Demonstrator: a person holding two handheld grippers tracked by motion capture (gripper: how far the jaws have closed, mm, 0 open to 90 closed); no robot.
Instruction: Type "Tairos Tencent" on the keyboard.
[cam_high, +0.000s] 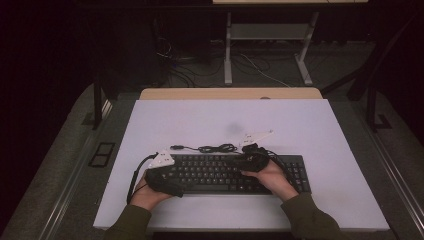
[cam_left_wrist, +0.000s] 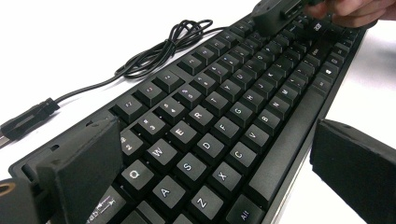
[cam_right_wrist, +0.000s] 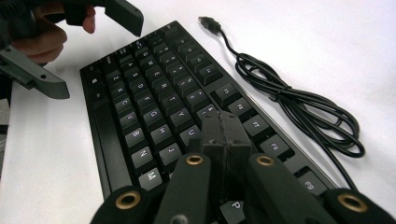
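A black keyboard (cam_high: 220, 175) lies across the front of the white table top (cam_high: 300, 125). Its cable (cam_high: 217, 148) is coiled just behind it, with the USB plug (cam_high: 176, 147) loose. My left gripper (cam_high: 177, 176) is at the keyboard's left end. In the left gripper view its jaws (cam_left_wrist: 219, 163) stand wide apart on either side of that end, with a gap showing at the near edge of the keyboard (cam_left_wrist: 233, 126). My right gripper (cam_right_wrist: 224, 123) has its jaws pressed together, tips low over the upper middle keys (cam_right_wrist: 154, 112); nothing is between them. It hovers above the keyboard's right half (cam_high: 231, 162).
Cable coil (cam_right_wrist: 299, 107) and plug (cam_right_wrist: 208, 22) lie on white surface beyond the keyboard's far edge. A wooden strip (cam_high: 230, 93) borders the table's back. Desk legs and floor cables (cam_high: 260, 70) lie beyond. White surface stretches behind and to the right.
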